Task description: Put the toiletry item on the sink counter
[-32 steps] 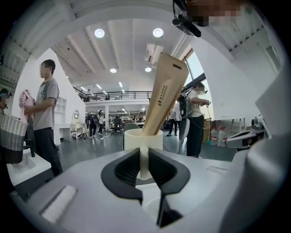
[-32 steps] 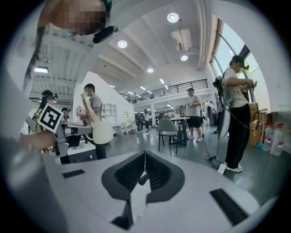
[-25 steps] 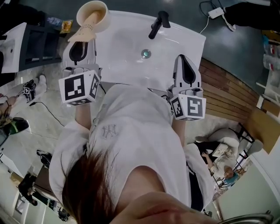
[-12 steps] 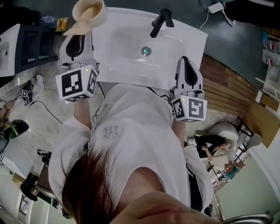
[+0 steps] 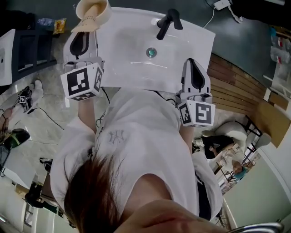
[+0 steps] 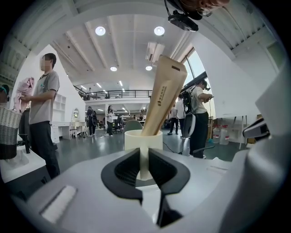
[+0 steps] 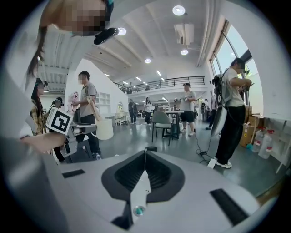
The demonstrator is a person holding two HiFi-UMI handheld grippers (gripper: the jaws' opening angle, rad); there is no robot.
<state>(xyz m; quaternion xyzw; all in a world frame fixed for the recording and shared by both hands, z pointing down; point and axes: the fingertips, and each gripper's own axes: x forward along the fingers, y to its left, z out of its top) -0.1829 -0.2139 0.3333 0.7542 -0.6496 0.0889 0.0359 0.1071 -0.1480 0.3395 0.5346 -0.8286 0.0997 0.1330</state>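
Note:
A tan toiletry tube [image 6: 162, 95] leans in a cream cup [image 5: 97, 10] at the sink counter's [image 5: 132, 68] left corner, and its flat end [image 5: 86, 23] hangs over the rim toward me. My left gripper [image 5: 82, 40] sits just short of the cup, its jaws a narrow gap apart with nothing between them. In the left gripper view the cup [image 6: 143, 141] shows through that gap past my left gripper [image 6: 144, 166]. My right gripper [image 5: 195, 69] hovers at the counter's near right edge, shut and empty; the right gripper view shows my right gripper [image 7: 144, 164] with its jaws meeting.
The white basin has a black faucet [image 5: 166, 22] and a drain [image 5: 151, 52]. Wooden flooring [image 5: 236, 95] lies to the right, and a dark shelf unit [image 5: 32, 45] stands to the left. People stand around the room, one [image 7: 232, 113] close on the right.
The left gripper has drifted slightly up the picture, staying just short of the cup. The right gripper has hardly moved. The cup and tube stand as before.

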